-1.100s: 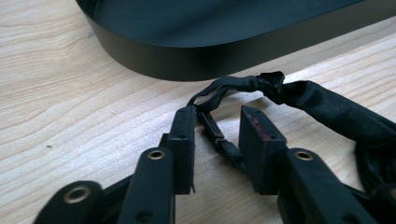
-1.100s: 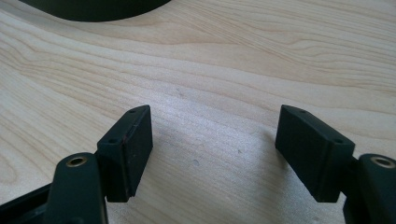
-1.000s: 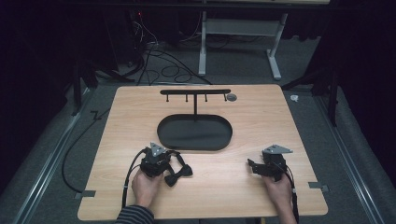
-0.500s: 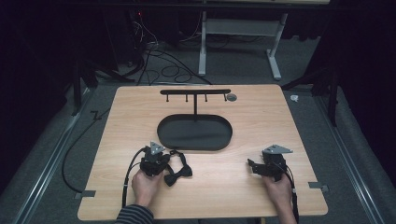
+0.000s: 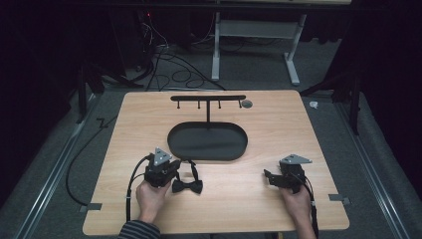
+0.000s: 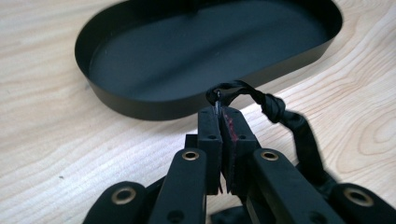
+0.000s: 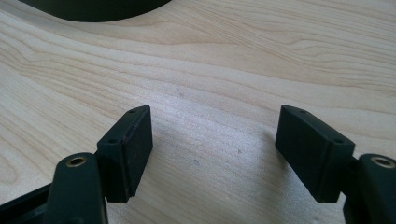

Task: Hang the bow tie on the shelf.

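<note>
A black bow tie lies on the wooden table near the front left, its thin strap looping toward the black oval tray. My left gripper is shut on that strap. In the left gripper view the jaws pinch the strap's end loop, and the rest of the strap trails off right and down, with the tray just beyond. My right gripper rests open at the front right. Its pads stand wide apart over bare wood, with nothing between them.
A black T-shaped hook rack rises from the tray's far side. A small round grey object lies by the rack's right end. The tray's edge shows at the top left of the right gripper view. Cables and a desk frame lie on the floor beyond the table.
The left gripper has risen a little with the strap pinched in it, and the bow tie has shifted slightly. The right gripper has not moved.
</note>
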